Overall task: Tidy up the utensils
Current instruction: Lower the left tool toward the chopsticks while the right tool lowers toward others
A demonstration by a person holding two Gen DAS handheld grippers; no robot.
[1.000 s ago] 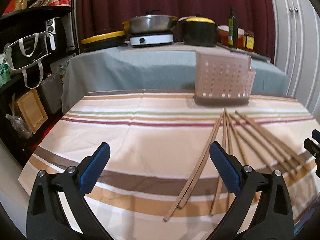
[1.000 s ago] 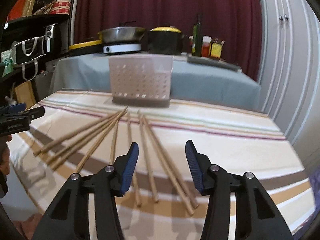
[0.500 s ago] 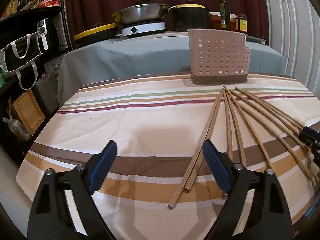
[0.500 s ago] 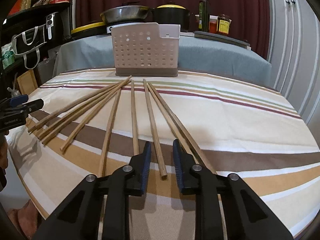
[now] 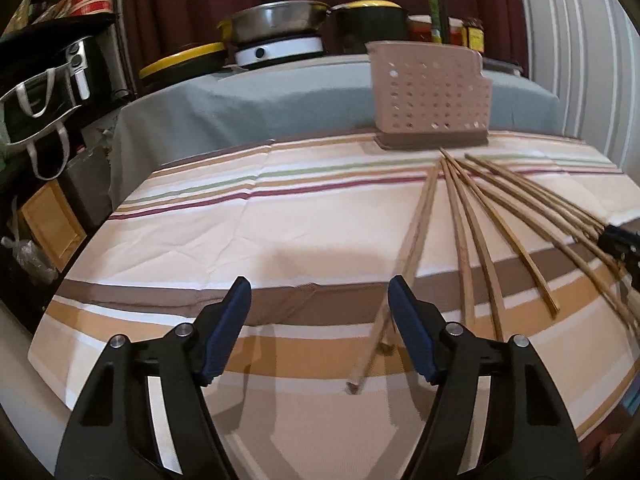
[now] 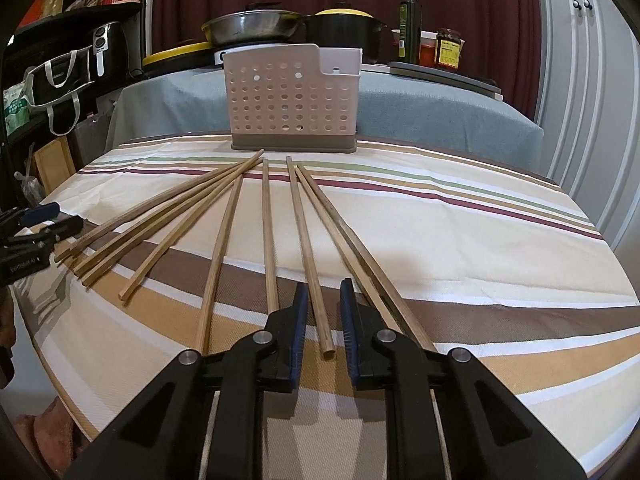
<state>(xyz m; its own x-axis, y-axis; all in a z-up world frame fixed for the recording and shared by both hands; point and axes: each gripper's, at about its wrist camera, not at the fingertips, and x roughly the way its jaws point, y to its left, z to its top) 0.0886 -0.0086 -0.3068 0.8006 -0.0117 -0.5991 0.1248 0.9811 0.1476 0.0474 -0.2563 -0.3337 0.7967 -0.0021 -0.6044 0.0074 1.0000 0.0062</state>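
The right tool sits low over the near edge of the surface with its jaws narrowed to a slim gap and nothing clamped yet. One chopstick lies with its near end inside that gap, touching neither pad as far as I can tell. Its long axis runs almost straight away from the tool toward the perforated utensil holder at the far side, so the jaws straddle it crosswise. The other chopsticks fan out flat to either side, close neighbours just to the right. The left tool hovers wide open and empty, left of the fan, with the nearest pair of sticks just inside its right pad. The right tool is plainly nearer a grasp.
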